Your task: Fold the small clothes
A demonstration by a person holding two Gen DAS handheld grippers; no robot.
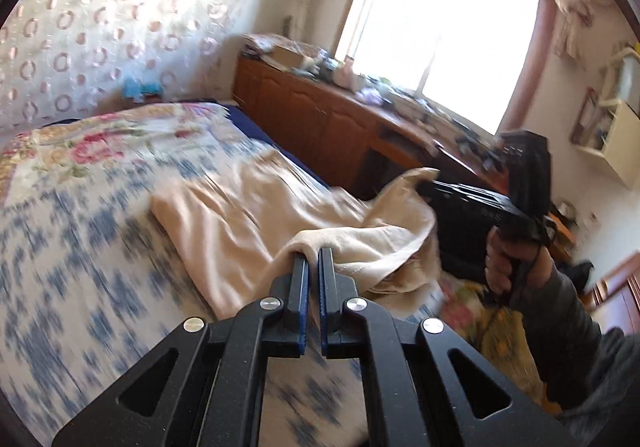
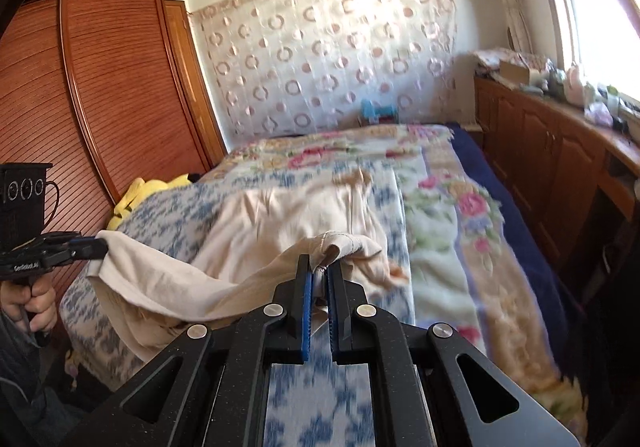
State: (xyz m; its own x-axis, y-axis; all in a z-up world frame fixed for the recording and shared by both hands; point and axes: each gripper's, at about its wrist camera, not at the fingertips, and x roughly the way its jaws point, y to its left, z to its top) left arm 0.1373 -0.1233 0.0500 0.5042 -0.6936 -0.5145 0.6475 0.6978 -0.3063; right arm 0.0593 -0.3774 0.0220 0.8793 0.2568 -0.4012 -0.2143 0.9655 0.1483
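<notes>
Cream garment (image 1: 256,207) lies on the blue-patterned bedspread (image 1: 80,247) ahead of both tongs, its near edge lifted between them. Left gripper (image 1: 314,259) is clamped on one corner, right gripper (image 2: 319,267) on the other.

Right tool (image 2: 319,267) clamps beige garment (image 2: 256,231) hem; left tool (image 2: 98,247) grips far corner above bed (image 2: 440,247).
</notes>
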